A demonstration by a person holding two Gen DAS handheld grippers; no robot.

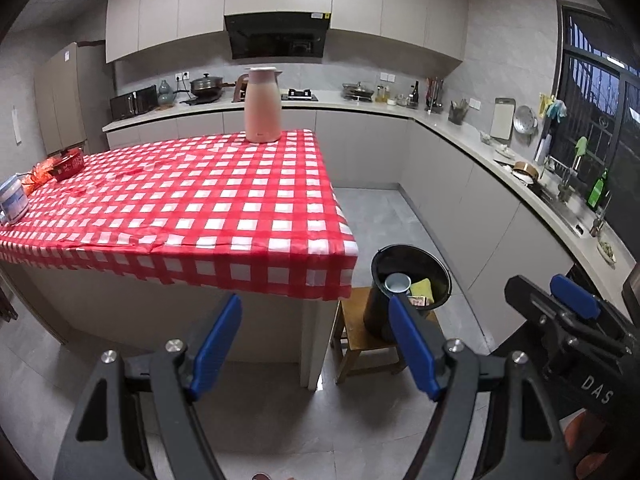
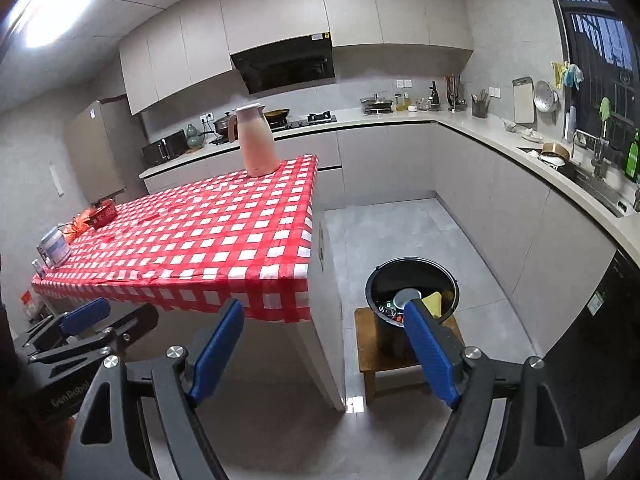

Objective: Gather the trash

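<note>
A black trash bucket (image 1: pixel 400 247) (image 2: pixel 412 259) stands on a low wooden stool (image 1: pixel 356 332) (image 2: pixel 366 344) by the table's right corner. Inside it lie a pale cup (image 1: pixel 397 282) (image 2: pixel 406 297), a yellow piece (image 1: pixel 422 287) (image 2: pixel 434 302) and some wrappers. My left gripper (image 1: pixel 316 308) (image 2: pixel 116 316) hangs open and empty in front of the table edge. My right gripper (image 2: pixel 324 312) (image 1: pixel 544 292) is open and empty too, its right finger overlapping the bucket in the right wrist view. Both are held above the floor, short of the bucket.
The table with a red checked cloth (image 1: pixel 200 200) (image 2: pixel 220 232) carries a pink jug (image 1: pixel 262 106) (image 2: pixel 256 140) at the far side. A red box (image 1: pixel 68 164) (image 2: pixel 104 212), an orange wrapper and a blue-white tub (image 1: pixel 12 200) (image 2: pixel 54 248) sit at its left end. Kitchen counters run along the back and right.
</note>
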